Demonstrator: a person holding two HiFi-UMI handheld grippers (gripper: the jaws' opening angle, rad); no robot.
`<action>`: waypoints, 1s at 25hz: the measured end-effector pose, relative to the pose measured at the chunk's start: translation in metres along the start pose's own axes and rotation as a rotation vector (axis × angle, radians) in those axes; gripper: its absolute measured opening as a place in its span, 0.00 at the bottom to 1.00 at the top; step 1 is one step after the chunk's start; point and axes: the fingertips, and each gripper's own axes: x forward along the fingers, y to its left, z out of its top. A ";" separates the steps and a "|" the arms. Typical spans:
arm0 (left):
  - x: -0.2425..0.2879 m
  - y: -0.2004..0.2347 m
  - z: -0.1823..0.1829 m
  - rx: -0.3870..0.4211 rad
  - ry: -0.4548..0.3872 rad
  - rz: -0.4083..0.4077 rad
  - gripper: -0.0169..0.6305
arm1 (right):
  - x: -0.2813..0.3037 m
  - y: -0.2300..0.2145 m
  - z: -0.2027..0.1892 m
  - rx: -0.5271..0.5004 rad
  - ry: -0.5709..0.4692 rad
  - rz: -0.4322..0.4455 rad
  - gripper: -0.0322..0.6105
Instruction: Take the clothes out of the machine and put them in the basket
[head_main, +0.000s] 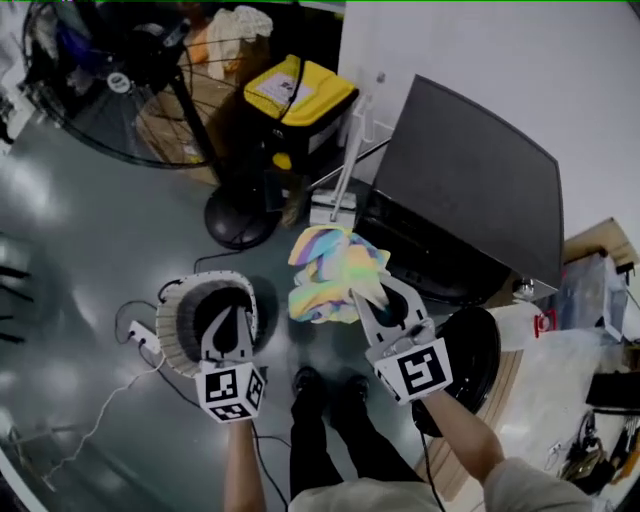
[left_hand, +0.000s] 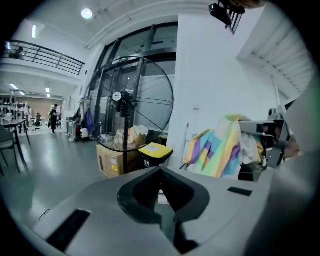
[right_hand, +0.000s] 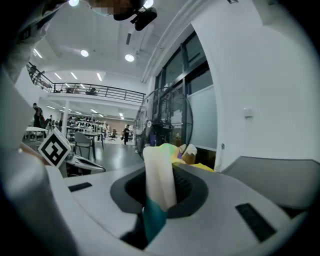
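A pastel striped cloth hangs bunched in the air in front of the dark machine. My right gripper is shut on it, and a fold of the cloth stands pinched between its jaws. In the left gripper view the same cloth shows off to the right. My left gripper hovers over the round white ribbed basket on the floor. Its jaws meet at the tips with nothing between them. The basket's inside is mostly hidden by that gripper.
A large standing fan is at the back left, with a cardboard box and a yellow-lidded bin behind it. A power strip with a cable lies left of the basket. A black round object sits at my right.
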 end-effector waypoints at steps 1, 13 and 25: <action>-0.010 0.014 0.001 -0.009 -0.006 0.027 0.05 | 0.009 0.015 0.008 -0.003 -0.007 0.029 0.15; -0.141 0.183 -0.034 -0.141 -0.033 0.384 0.05 | 0.117 0.189 0.058 -0.035 -0.074 0.364 0.15; -0.207 0.288 -0.095 -0.235 -0.009 0.560 0.05 | 0.191 0.356 -0.025 -0.030 0.055 0.592 0.15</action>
